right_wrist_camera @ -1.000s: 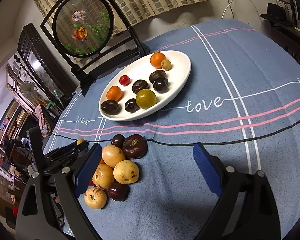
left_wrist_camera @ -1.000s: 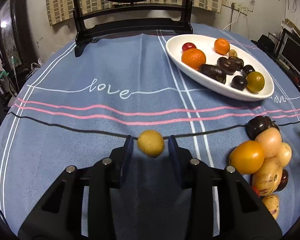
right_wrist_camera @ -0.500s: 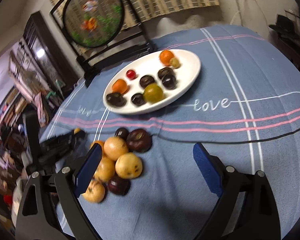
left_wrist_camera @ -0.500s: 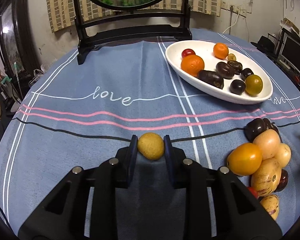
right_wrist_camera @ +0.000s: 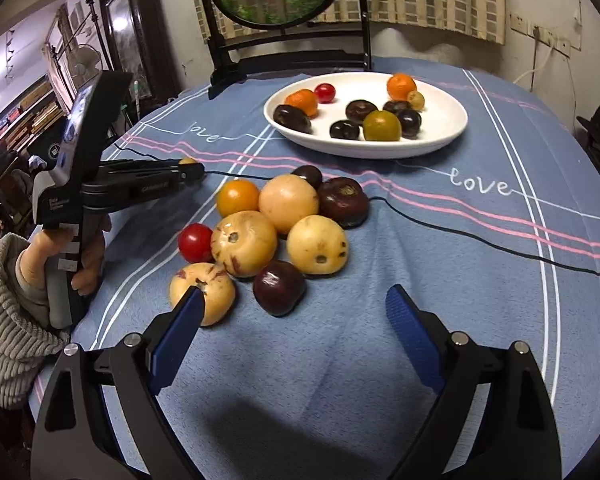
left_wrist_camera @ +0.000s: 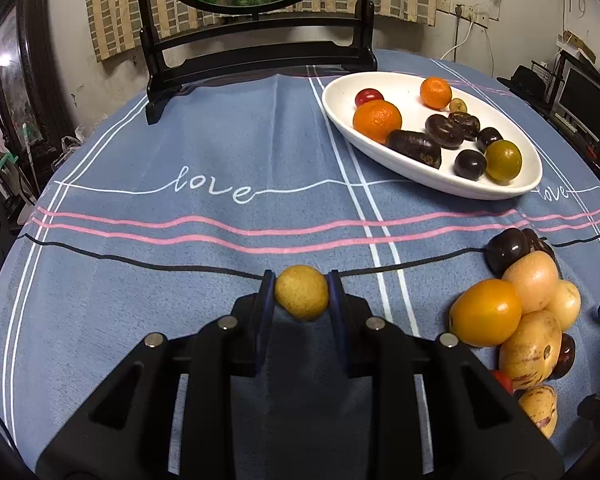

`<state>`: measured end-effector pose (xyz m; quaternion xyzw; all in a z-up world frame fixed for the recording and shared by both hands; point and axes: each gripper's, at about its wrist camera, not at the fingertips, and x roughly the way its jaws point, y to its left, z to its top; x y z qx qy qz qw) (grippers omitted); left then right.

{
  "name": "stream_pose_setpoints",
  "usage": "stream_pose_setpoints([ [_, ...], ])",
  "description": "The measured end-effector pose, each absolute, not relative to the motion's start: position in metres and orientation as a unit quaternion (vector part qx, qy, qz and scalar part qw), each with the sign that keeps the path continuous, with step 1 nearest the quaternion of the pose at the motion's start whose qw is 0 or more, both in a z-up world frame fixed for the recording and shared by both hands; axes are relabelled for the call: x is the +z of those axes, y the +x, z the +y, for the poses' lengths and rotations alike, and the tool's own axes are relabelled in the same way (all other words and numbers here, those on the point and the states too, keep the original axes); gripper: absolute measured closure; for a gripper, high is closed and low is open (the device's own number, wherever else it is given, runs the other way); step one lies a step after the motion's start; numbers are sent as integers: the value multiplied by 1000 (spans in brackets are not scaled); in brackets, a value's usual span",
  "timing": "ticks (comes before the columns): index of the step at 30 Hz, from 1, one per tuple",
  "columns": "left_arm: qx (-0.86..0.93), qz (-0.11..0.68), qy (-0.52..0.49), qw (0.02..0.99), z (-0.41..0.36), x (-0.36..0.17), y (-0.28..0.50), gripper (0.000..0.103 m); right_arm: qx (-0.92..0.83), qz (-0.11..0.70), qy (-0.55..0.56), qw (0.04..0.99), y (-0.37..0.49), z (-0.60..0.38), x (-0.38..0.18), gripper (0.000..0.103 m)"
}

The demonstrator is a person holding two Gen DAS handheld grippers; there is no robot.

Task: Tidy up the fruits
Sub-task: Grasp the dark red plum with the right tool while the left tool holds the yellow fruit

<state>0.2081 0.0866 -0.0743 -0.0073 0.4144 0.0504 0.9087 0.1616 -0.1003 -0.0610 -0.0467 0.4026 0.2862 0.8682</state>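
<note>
My left gripper [left_wrist_camera: 301,291] is shut on a small yellow fruit [left_wrist_camera: 301,292], both blue pads pressed to its sides just above the blue cloth. The same left gripper [right_wrist_camera: 190,168] shows side-on in the right wrist view, held by a hand in a grey sleeve. A pile of loose fruit [right_wrist_camera: 276,224], yellow, orange, red and dark purple, lies on the cloth; the same pile [left_wrist_camera: 520,320] sits to the left gripper's right. My right gripper [right_wrist_camera: 294,304] hovers just short of the pile, its jaws wide but closing, a dark purple fruit [right_wrist_camera: 278,288] near the gap, untouched.
A white oval plate [right_wrist_camera: 440,148] with several oranges, dark fruits, a red and a greenish one stands farther back, also seen as the plate [left_wrist_camera: 340,100]. A black-framed round screen [left_wrist_camera: 256,52] stands at the table's far edge. Furniture crowds the room's left and right sides.
The left gripper's pads closed onto the yellow fruit and stayed put. The right gripper swung and rolled toward the loose pile, which now lies straight ahead of it, and its jaws narrowed slightly.
</note>
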Motion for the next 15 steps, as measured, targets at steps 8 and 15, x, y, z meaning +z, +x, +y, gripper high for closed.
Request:
stream_pose_setpoints([
  [8, 45, 421, -12, 906, 88, -77, 210, 77, 291, 418, -29, 860, 167, -95, -70, 54],
  [15, 45, 424, -13, 905, 89, -78, 210, 76, 292, 433, -31, 852, 171, -86, -78, 62],
])
